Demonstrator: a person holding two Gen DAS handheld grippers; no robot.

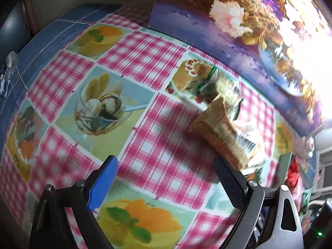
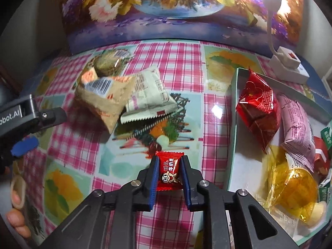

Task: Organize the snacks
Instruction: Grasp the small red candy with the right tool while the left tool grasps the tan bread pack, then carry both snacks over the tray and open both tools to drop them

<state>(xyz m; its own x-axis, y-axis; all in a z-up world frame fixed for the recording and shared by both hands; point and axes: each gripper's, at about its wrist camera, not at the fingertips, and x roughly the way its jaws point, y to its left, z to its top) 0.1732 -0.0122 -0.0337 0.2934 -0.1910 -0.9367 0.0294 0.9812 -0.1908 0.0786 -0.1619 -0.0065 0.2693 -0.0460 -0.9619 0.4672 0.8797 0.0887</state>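
Note:
My right gripper is shut on a small red candy, held above the checked tablecloth just left of the box. The box holds a red packet, a pink packet and a yellow jelly cup. A tan snack packet and a white packet lie on the cloth beyond. My left gripper is open and empty, with the tan packet ahead of its right finger. It also shows in the right wrist view at the left edge.
A flowered panel stands along the table's back. A white power strip with a cable lies behind the box. A green-edged clear packet lies beyond the tan one. The table's blue edge runs at the far left.

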